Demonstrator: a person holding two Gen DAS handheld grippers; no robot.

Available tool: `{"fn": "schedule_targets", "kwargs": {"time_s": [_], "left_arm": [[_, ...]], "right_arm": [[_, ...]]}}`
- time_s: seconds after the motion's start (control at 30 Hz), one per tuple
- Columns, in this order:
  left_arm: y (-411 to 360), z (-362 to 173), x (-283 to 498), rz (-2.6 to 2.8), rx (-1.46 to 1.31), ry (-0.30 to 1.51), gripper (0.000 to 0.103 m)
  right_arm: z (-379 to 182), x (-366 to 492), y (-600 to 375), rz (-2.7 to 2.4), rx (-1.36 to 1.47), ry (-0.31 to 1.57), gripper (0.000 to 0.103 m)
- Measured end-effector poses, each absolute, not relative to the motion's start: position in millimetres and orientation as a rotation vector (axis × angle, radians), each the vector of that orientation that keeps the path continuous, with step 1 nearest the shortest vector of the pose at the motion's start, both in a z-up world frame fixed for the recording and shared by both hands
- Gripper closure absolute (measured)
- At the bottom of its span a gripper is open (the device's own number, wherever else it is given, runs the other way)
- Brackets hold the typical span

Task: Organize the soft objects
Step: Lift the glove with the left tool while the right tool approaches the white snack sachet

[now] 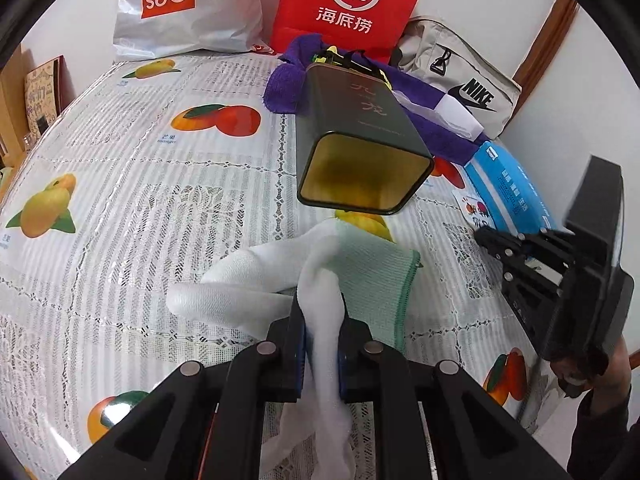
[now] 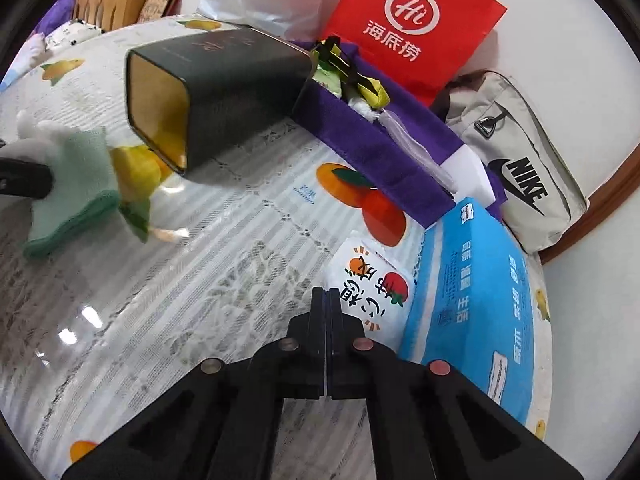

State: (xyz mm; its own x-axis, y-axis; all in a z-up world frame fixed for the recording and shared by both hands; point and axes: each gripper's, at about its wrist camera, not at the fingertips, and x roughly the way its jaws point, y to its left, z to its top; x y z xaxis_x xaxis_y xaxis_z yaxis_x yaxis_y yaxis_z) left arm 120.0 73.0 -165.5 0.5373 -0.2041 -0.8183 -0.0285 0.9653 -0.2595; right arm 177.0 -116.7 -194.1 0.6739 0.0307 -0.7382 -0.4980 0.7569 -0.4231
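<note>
A white knitted glove [image 1: 224, 280] with a pale green cuff [image 1: 376, 276] lies on the fruit-print tablecloth [image 1: 160, 184], in front of the mouth of a dark green tin [image 1: 360, 148] lying on its side. My left gripper [image 1: 322, 312] is shut on a white finger of the glove. In the right wrist view the glove [image 2: 76, 168] sits at the far left, with the tin [image 2: 224, 96] behind it. My right gripper [image 2: 327, 292] is shut with nothing between its fingers, over the cloth beside a small white packet [image 2: 368, 280]. It also shows at the right of the left wrist view as the right gripper [image 1: 492, 240].
A purple towel [image 2: 360, 128] lies behind the tin with a yellow-black item on it. A red paper bag [image 1: 348, 0], a white Miniso bag [image 1: 180, 8] and a grey Nike bag [image 2: 520, 176] stand along the wall. A blue tissue pack [image 2: 472, 280] lies at the right edge.
</note>
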Motion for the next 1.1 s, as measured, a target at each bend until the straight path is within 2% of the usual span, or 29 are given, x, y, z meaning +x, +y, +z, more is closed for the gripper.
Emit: {"fn": "schedule_targets", "kwargs": {"time_s": [0.37,0.6,0.73,0.77,0.83,0.87,0.9,1.1], "left_arm": [[69,-163,105,-0.061,-0.236,0.997,0.090],[63,-164,88,-0.033,-0.239,0.994,0.090],[61,-164,83,-0.025,-0.255,0.983,0.090],[60,-164,82,-0.025,-0.257,0.978,0.090],[61,-164,80,-0.033,-0.272,0.971,0.087],[61,-164,79,-0.037,-0.282,0.969,0.085],[61,-164,78,-0.042,-0.286,0.968,0.081],[54,-162,74,-0.057,-0.283,0.957,0.060]], "right_arm": [[-168,122,-143,0.494,-0.457,0.848,0.103],[-175,88,-177,0.508,-0.361,0.894,0.103],[-182,74,-195,0.498,-0.336,0.929,0.098],[-183,71,-200,0.498,-0.320,0.927,0.092],[-182,66,-208,0.476,-0.288,0.916,0.065],[-182,65,-213,0.464,-0.267,0.908,0.045],[-181,63,-217,0.449,-0.243,0.896,0.037],[-188,83,-226,0.368,-0.127,0.911,0.035]]}}
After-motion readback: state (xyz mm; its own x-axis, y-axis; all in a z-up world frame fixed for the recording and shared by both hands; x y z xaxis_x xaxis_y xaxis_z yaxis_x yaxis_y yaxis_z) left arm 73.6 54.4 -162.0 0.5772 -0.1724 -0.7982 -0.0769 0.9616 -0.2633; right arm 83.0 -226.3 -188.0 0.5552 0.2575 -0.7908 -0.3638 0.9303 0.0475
